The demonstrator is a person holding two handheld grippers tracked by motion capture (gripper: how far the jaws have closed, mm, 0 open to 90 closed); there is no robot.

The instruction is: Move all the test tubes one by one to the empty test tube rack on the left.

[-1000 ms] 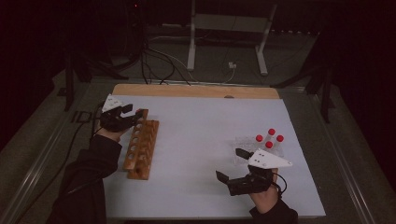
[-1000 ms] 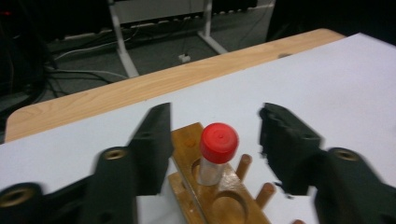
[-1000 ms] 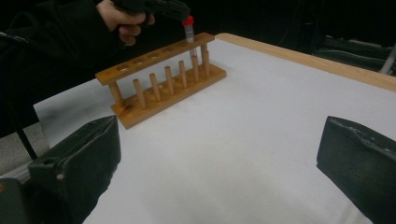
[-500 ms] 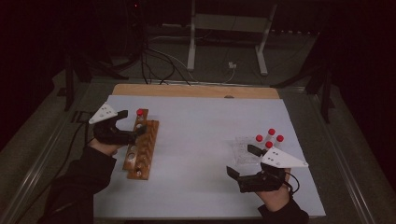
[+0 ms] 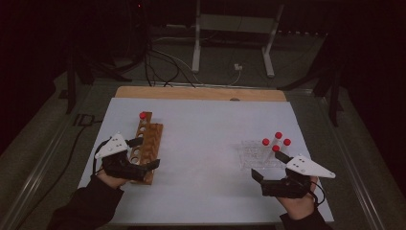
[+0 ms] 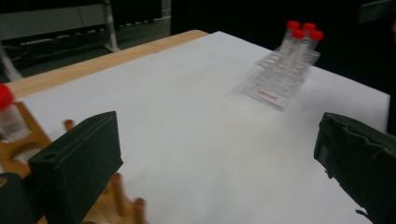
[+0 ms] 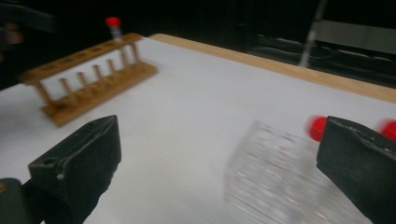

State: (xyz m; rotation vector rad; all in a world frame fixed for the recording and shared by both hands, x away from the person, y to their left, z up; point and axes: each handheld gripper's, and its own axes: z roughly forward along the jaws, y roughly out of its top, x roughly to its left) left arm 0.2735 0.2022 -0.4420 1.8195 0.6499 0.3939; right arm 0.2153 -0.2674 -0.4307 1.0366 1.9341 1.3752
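The person is moving red-capped clear plastic tubes from a clear plastic rack (image 5: 257,155) at about 4 o'clock on the white-covered desk (image 5: 206,143) to a brown wooden rack (image 5: 145,146) at 9 o'clock. One red-capped tube (image 5: 142,116) is standing in the wooden rack's far end hole; four more red-capped tubes (image 5: 276,142) are waiting at the clear rack's far right corner.

The left tool (image 5: 143,165) is hovering released and empty over the wooden rack's near end, its jaws having just been opening. The right tool (image 5: 269,165) is also spread wide, holding nothing, just beside the clear rack.

The tubes look light, stiff and slick, so gripping the body just below the cap seems safest.

The right gripper view is showing the wooden rack's pegs and side profile (image 7: 88,84), which the high view is flattening; the left gripper view is showing the clear rack's tubes (image 6: 301,37) standing upright.
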